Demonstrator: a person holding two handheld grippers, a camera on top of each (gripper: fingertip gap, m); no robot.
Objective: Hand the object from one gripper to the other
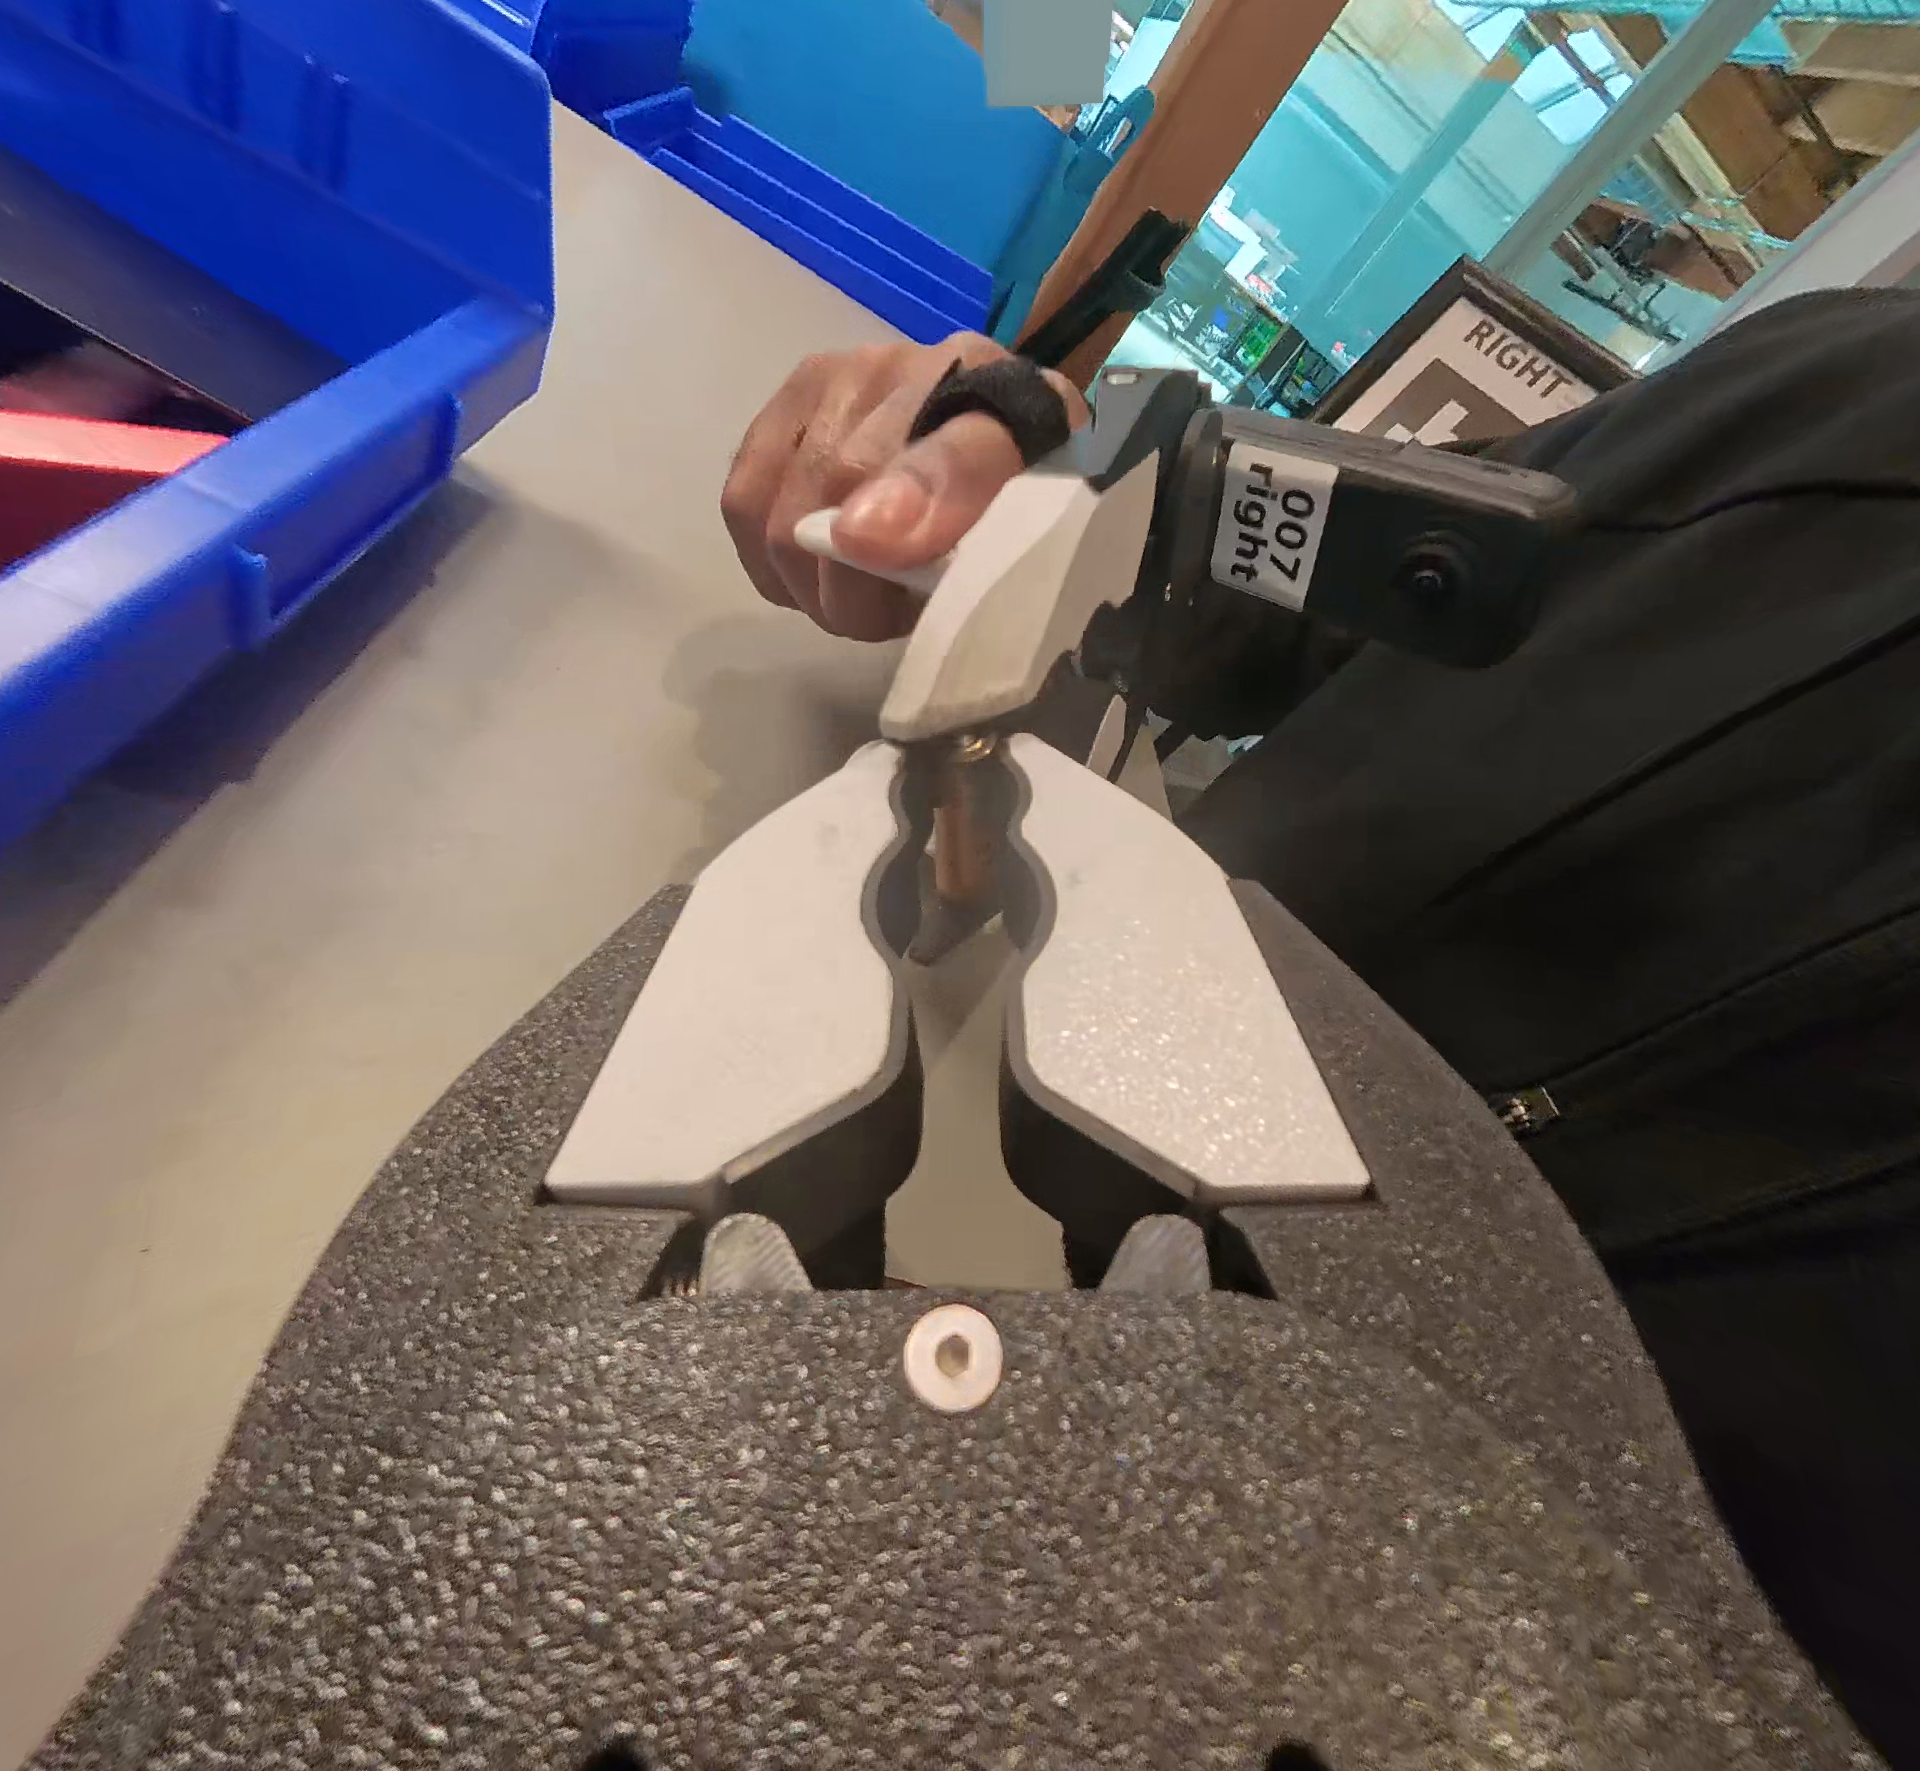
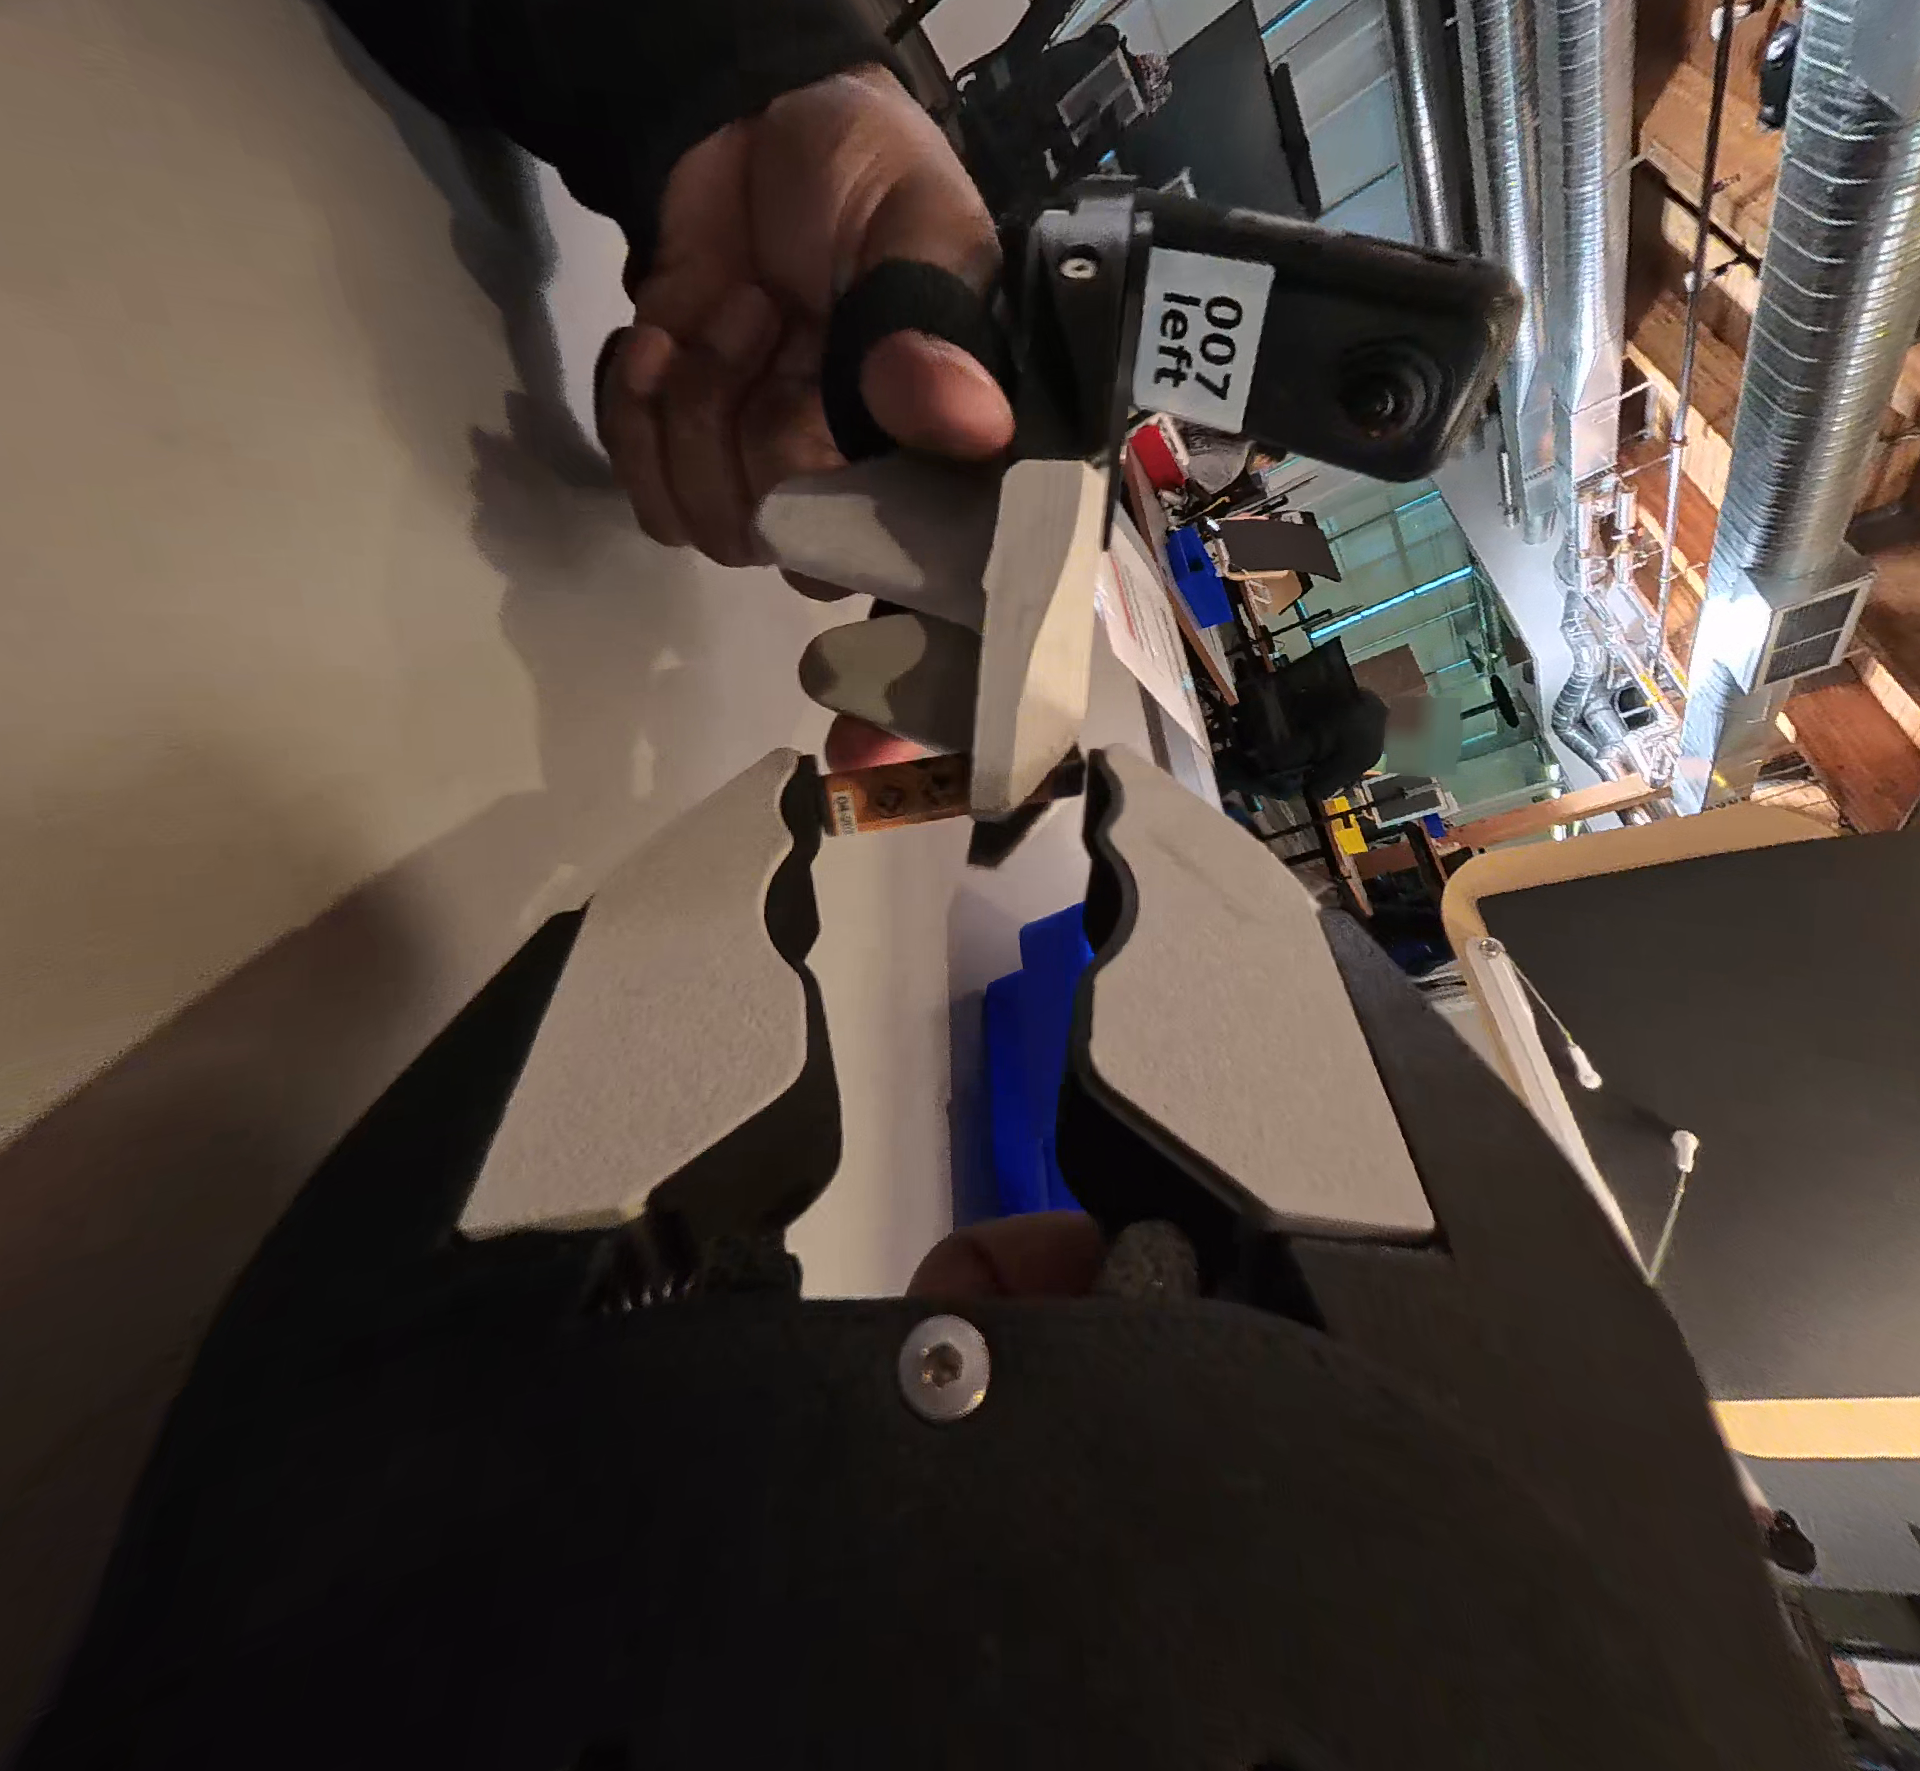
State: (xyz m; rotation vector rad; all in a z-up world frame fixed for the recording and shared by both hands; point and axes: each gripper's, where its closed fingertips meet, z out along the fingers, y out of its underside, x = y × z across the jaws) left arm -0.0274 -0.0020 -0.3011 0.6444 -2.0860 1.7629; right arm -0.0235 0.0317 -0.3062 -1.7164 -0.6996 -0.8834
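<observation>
Midway above the grey tabletop, the object — a thin orange-brown strip with a dark end — is clamped between the closed fingers of the left gripper. Around it, the right gripper is held with its fingers spread apart, one on either side of the strip, not yet closed on it. Blue bins are seen along the tabletop's far edge — a red item inside one.
</observation>
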